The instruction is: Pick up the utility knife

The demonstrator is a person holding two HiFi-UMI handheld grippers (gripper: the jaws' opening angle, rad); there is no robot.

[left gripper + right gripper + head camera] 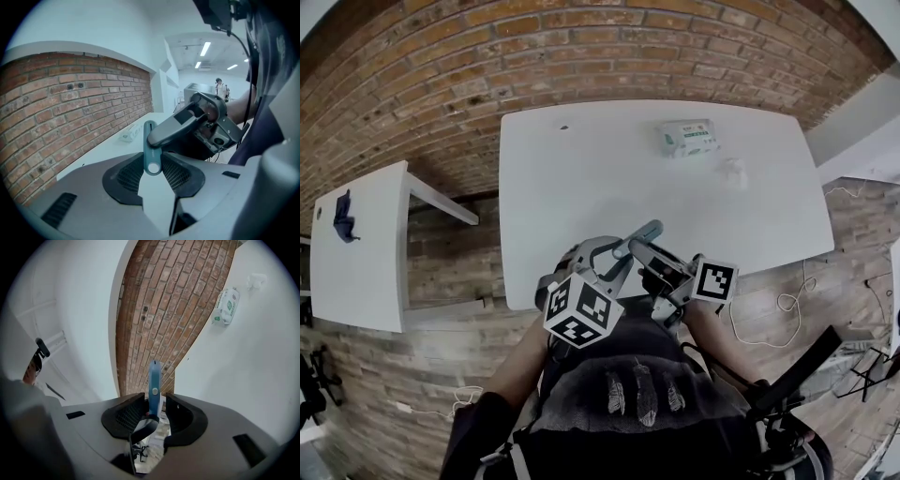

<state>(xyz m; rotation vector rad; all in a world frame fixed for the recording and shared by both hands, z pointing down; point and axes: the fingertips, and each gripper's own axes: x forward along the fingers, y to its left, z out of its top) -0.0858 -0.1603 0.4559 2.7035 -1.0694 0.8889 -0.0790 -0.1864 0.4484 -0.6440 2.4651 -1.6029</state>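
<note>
Left tongs [152, 165] clench the utility knife [149, 139] by its tail alone; right tongs [154, 407] stand released around it. I judge it could pivot and slip free.

The room is bright. Long ceiling lamps [205, 48] shine far beyond the fingers [126, 180] of the left gripper [152, 164], and they glare white. The white table [581, 187] ahead of the fingers glows so much that hardly any shadow shows on it. The utility knife [151, 150] between the fingers looks clear, but the fingers themselves look a bit soft. Every picture bends round at the edges, with dark corners. The brick wall [581, 47] curves like a bowl.
</note>
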